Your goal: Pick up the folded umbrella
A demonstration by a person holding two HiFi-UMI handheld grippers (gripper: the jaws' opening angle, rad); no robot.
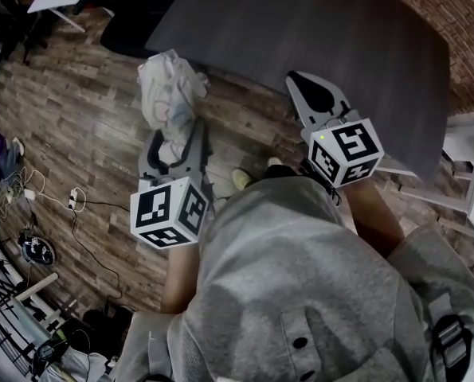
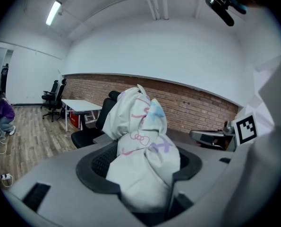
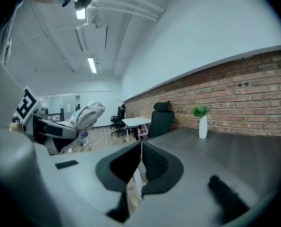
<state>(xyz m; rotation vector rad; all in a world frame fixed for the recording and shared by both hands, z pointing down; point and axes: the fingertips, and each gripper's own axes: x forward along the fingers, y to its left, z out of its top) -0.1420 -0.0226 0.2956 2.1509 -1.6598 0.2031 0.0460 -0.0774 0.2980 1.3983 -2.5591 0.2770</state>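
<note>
The folded umbrella (image 1: 170, 86) is a white bundle with pink and blue print. My left gripper (image 1: 173, 146) is shut on its lower part and holds it up over the wooden floor. In the left gripper view the umbrella (image 2: 142, 126) fills the space between the dark pads (image 2: 95, 162) and leans away from the camera. My right gripper (image 1: 304, 86) hangs to the right over the edge of the dark table, shut with nothing in it (image 3: 141, 148). The right gripper view also catches the umbrella (image 3: 86, 115) at its left.
A dark grey table (image 1: 300, 22) lies ahead along a brick wall. On it stands a white vase with a plant (image 3: 202, 122). A black office chair (image 3: 161, 119) and a white table (image 3: 135, 122) stand beyond. Cables (image 1: 69, 201) run over the floor at the left.
</note>
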